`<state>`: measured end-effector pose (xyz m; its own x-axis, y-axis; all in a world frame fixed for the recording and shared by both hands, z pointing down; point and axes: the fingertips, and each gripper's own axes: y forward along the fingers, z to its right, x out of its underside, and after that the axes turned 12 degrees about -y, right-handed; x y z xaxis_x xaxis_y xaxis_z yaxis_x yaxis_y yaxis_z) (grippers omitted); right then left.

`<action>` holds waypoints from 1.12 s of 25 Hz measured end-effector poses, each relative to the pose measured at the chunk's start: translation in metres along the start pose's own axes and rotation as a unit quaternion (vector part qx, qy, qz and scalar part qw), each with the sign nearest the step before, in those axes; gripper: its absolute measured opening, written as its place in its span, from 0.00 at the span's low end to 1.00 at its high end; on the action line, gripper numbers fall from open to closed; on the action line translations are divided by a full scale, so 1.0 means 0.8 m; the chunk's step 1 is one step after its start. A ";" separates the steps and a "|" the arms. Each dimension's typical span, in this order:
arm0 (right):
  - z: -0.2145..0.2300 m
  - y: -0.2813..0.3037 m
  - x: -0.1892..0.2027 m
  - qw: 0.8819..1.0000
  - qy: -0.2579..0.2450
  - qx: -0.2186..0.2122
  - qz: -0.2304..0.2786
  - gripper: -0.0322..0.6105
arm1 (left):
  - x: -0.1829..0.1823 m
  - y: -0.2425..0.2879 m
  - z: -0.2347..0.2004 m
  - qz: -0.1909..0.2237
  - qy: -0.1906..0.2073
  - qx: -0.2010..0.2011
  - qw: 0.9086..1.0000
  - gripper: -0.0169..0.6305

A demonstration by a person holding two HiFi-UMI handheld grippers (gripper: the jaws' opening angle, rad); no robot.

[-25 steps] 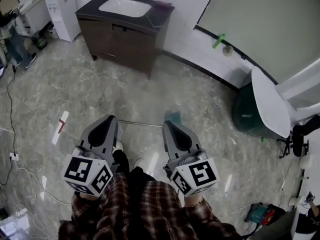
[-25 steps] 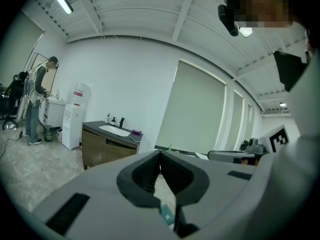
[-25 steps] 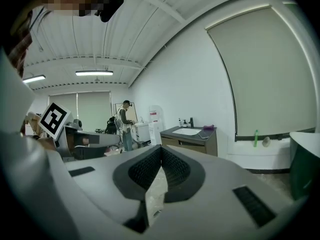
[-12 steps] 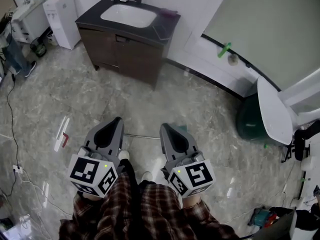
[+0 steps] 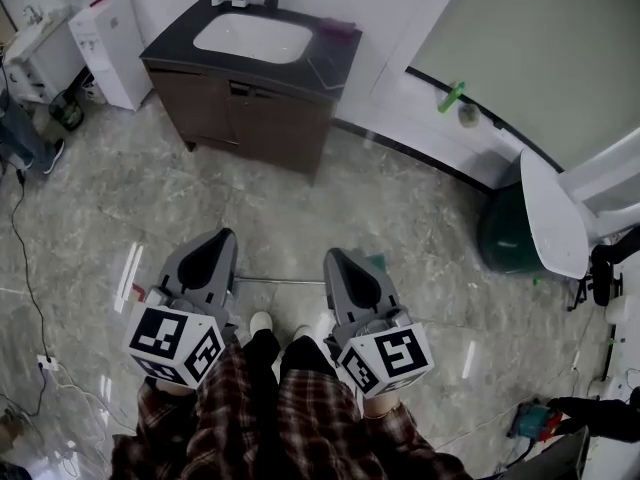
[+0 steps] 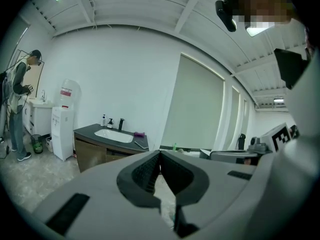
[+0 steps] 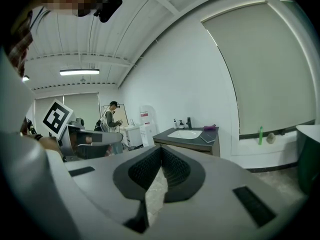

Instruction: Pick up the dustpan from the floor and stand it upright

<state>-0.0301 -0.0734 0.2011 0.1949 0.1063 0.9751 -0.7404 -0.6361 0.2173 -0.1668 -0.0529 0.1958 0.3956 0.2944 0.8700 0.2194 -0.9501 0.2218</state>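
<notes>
Dustpan (image 5: 285,281), flat on floor (image 5: 130,198): thin stiff handle, teal pan (image 5: 376,261); likely light; grasp mid-handle; left gripper (image 5: 220,236) and right gripper (image 5: 336,255) fingers pressed together, empty.

Dustpan (image 5: 285,281) lies on floor (image 5: 120,198) between left gripper (image 5: 222,236) and right gripper (image 5: 335,257).

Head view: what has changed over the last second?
The person stepped nearer the dustpan handle, which now lies close to the shoes. Nothing was grabbed. The left gripper and right gripper stay shut and empty.
</notes>
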 end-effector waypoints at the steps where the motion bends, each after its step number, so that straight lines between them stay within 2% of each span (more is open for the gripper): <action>1: 0.002 0.004 0.004 1.000 0.001 -0.001 -0.006 0.07 | 0.002 0.003 -0.006 -0.004 -0.002 -0.004 1.000 0.04; 9: 0.025 0.034 0.031 0.999 0.005 -0.021 -0.040 0.07 | 0.028 0.035 -0.046 -0.018 -0.016 -0.033 0.999 0.04; 15: 0.030 0.066 0.081 0.995 0.003 -0.054 -0.080 0.07 | 0.074 0.062 -0.078 -0.020 -0.053 -0.062 0.996 0.04; 21: 0.024 0.098 0.153 0.988 0.016 -0.086 -0.126 0.07 | 0.136 0.079 -0.140 -0.025 -0.091 -0.111 0.989 0.05; 28: 0.022 0.146 0.243 0.983 0.020 -0.111 -0.143 0.07 | 0.255 0.101 -0.224 -0.070 -0.120 -0.151 0.979 0.05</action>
<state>-0.0668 -0.1405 0.4153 0.3924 0.2895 0.8730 -0.7821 -0.3945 0.4823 -0.2280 -0.0879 0.4699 0.5871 0.4044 0.7012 0.0263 -0.8753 0.4828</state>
